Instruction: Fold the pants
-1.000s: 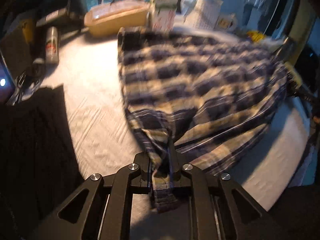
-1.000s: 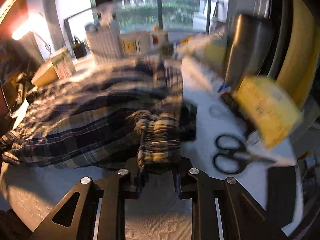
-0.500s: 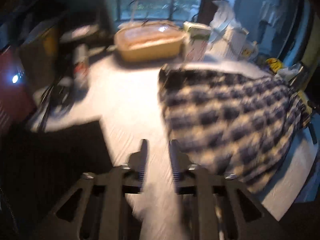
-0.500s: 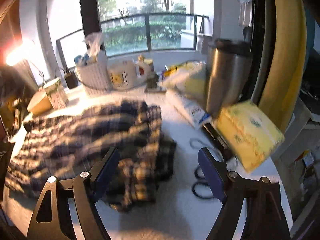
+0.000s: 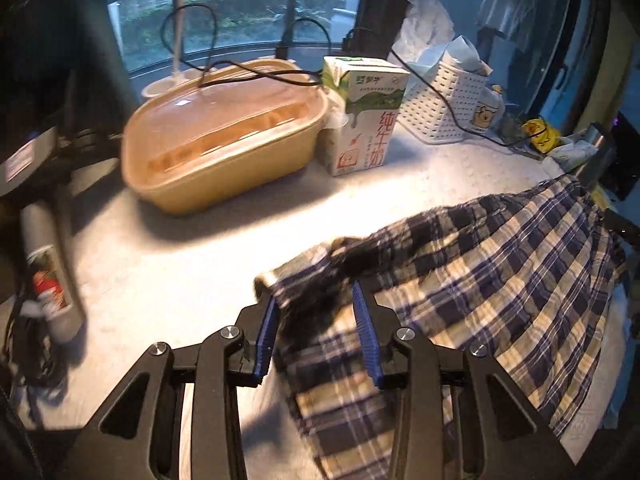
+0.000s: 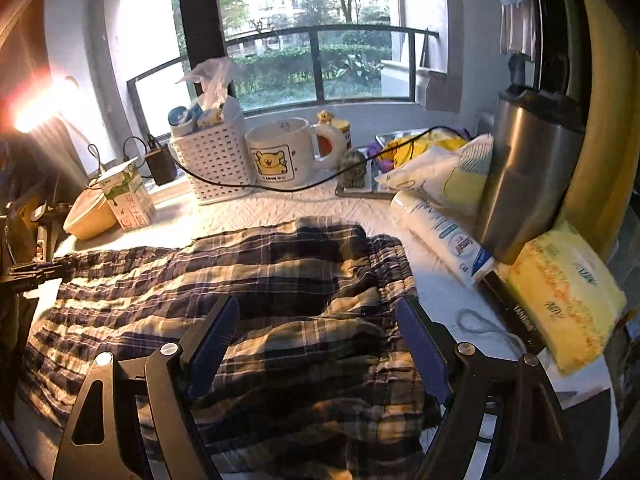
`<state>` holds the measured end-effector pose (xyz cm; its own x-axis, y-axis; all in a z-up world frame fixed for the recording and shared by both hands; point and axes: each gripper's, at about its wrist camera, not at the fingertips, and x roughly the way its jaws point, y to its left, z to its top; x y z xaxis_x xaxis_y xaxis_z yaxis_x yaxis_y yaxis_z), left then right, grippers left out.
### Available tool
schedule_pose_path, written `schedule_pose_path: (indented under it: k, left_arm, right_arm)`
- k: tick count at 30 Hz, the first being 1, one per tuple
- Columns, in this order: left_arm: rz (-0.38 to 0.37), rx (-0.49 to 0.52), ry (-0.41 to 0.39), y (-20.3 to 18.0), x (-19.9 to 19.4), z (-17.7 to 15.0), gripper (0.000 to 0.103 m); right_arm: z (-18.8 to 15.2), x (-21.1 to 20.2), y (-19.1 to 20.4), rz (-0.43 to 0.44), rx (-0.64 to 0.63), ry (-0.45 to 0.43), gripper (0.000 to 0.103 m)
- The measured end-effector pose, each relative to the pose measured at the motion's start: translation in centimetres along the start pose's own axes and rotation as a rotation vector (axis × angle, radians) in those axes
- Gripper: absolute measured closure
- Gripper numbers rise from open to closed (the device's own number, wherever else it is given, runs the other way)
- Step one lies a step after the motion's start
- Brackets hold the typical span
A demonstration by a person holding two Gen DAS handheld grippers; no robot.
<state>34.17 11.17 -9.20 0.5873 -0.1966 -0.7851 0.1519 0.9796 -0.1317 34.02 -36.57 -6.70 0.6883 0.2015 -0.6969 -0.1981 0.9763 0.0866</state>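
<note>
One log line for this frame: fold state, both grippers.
plaid pants: folded, on table | left hand-held gripper: closing, straddling hem | right hand-held gripper: open, empty

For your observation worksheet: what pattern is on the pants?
The pants are plaid: navy, cream and white checks, clearest in the left wrist view.

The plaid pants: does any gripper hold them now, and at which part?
Neither holds the plaid pants. The right gripper is wide open above them; the left gripper is closing around a corner, pads apart.

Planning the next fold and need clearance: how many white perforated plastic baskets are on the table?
1. The white perforated plastic basket stands at the table's far edge by the window, between the green-and-white milk carton and the white bear mug. Others may be hidden.
</note>
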Motion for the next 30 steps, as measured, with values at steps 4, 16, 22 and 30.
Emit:
schedule_pose_path:
  k: [4, 16, 22, 30]
  left_arm:
    - [0.015, 0.000, 0.000, 0.6, 1.4, 1.3, 0.090]
    - [0.018, -0.054, 0.049, 2.8, 3.3, 3.3, 0.095]
    - [0.052, 0.022, -0.030, -0.7, -1.6, 1.7, 0.079]
    - [0.006, 0.138, 0.016, -7.1, -0.4, -1.0, 0.079]
  right_arm:
    - [0.5, 0.7, -0.4, -0.009, 0.009, 0.007, 0.021]
    - [2.3, 0.2, -0.4, 0.087, 0.104, -0.024, 0.021]
    - [1.2, 0.5, 4.6, 0.187, -0.060, -0.016, 0.051]
    - [-1.9, 6.1, 6.6, 0.061, -0.180, 0.175, 0.051]
